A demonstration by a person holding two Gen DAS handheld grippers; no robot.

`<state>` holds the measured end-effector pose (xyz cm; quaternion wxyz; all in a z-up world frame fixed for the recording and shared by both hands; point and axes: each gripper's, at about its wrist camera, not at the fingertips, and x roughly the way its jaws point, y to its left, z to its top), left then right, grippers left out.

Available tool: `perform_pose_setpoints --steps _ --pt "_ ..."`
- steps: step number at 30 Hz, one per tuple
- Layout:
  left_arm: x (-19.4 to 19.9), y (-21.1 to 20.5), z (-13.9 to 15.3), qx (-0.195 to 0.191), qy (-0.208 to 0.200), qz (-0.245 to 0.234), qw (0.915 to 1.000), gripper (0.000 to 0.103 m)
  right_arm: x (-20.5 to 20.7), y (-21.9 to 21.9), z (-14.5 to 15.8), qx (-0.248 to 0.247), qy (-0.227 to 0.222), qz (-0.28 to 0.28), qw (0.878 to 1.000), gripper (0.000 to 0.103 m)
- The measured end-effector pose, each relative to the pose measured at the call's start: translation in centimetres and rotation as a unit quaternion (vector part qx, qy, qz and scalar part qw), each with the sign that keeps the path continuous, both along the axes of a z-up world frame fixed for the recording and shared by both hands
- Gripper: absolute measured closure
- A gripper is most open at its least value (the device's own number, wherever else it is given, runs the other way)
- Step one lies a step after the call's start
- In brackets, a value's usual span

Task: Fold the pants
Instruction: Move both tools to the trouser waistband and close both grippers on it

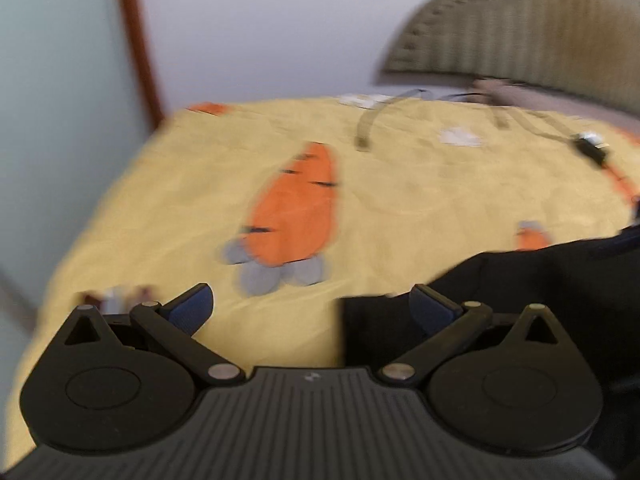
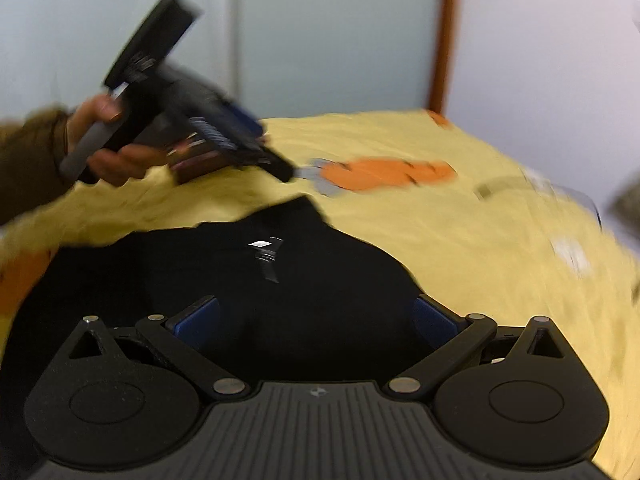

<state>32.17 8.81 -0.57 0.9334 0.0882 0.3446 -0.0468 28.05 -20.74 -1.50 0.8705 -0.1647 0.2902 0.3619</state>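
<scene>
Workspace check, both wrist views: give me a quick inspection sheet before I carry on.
Surface: yellow bedspread with orange carrot prints.
Job's things: black pants lying on the bedspread, white label showing.
Clutter: small white items near the far edge, blurred.
Grippers: left gripper jaws open, empty; right gripper jaws open above the pants.
Cables: dark cable with plug, flat strap.
Surroundings: padded headboard, pale wall, wooden frame.

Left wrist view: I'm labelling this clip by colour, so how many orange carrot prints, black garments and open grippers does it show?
Orange carrot prints: 2, a large one and a small one on the yellow bedspread
Black pants: 1
Open grippers: 1, the left gripper
Total: 4
</scene>
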Motion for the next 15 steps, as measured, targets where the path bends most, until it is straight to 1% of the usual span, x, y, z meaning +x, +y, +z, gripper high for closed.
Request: perform_pose_setpoints --steps 2,3,5,7,8,9,11,12,13,15 --pt "-2.1 -0.3 -0.6 0.039 -0.039 0.060 0.9967 0.000 -0.8 1.6 0.2 -0.006 -0.023 0.002 1.000 0.000" --pt "-3.0 -0.7 -1.1 0.062 -0.062 0.091 0.9920 0.000 -0.9 1.9 0.3 -0.005 -0.028 -0.005 1.000 0.000" --pt "-4.0 -1.7 -2.2 0.115 -0.103 0.147 0.9770 0.000 -0.8 2.0 0.5 -0.002 -0.029 -0.033 0.999 0.000" --pt "-4.1 -2.8 -3.2 0.146 -0.116 0.162 0.9690 0.000 -1.0 1.6 0.8 0.004 -0.018 -0.051 0.999 0.000" --pt "-3.9 -3.1 -3.5 0.153 -0.113 0.159 0.9687 0.000 -1.4 1.3 1.0 0.008 -0.017 -0.058 0.998 0.000" --pt "-3.5 -3.4 -3.8 0.152 -0.101 0.156 0.9707 0.000 -1.6 1.1 1.1 0.011 -0.016 -0.062 0.998 0.000" --pt "-3.7 -3.5 -3.7 0.118 -0.083 0.137 0.9799 0.000 -2.4 0.7 1.5 0.010 -0.016 -0.066 0.998 0.000" --pt "-3.8 -3.7 -3.5 0.101 -0.085 0.134 0.9821 0.000 -2.8 0.5 1.5 0.007 -0.018 -0.069 0.997 0.000" --pt "-4.2 -4.0 -3.3 0.092 -0.096 0.129 0.9827 0.000 -3.1 0.3 1.5 0.003 -0.018 -0.071 0.997 0.000" --pt "-4.7 -4.9 -3.7 0.097 -0.112 0.124 0.9812 0.000 -3.4 0.1 1.0 -0.005 -0.013 -0.074 0.997 0.000"
